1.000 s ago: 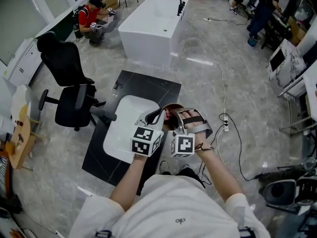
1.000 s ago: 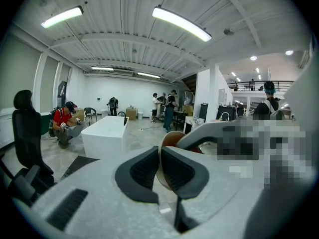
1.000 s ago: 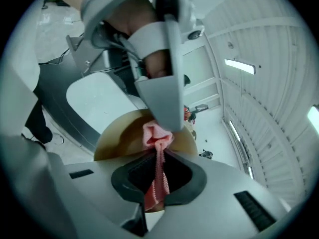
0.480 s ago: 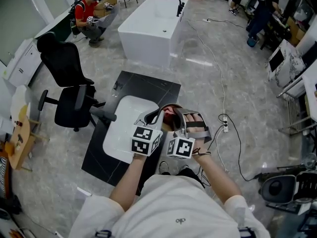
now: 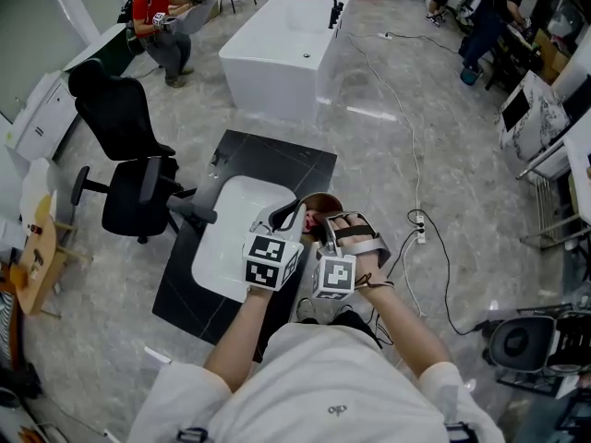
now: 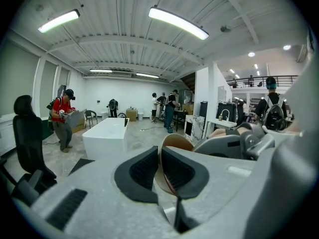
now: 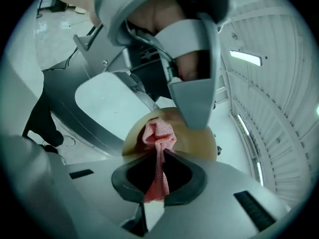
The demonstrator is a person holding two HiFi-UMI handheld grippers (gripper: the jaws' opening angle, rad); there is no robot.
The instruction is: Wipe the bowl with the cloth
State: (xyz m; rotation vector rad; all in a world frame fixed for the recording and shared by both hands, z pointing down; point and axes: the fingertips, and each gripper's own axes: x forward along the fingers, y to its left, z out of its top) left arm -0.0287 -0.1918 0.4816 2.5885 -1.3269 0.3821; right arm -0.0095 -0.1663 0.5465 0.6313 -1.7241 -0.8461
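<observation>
The right gripper (image 7: 158,169) was clamped on a pink waffle-textured cloth (image 7: 158,133), whose bunched end apparently pressed inside the round tan bowl (image 7: 199,144). The left gripper (image 6: 159,164), nearly closed, pinched that bowl's rim, just beside a white basin (image 5: 231,233).

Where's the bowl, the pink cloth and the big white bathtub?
bowl (image 7: 195,144): right gripper view, on its tan inside wall.
cloth (image 7: 158,132): right gripper view, on the bunched pink end.
bathtub (image 5: 268,86): head view, on its white side wall.
</observation>
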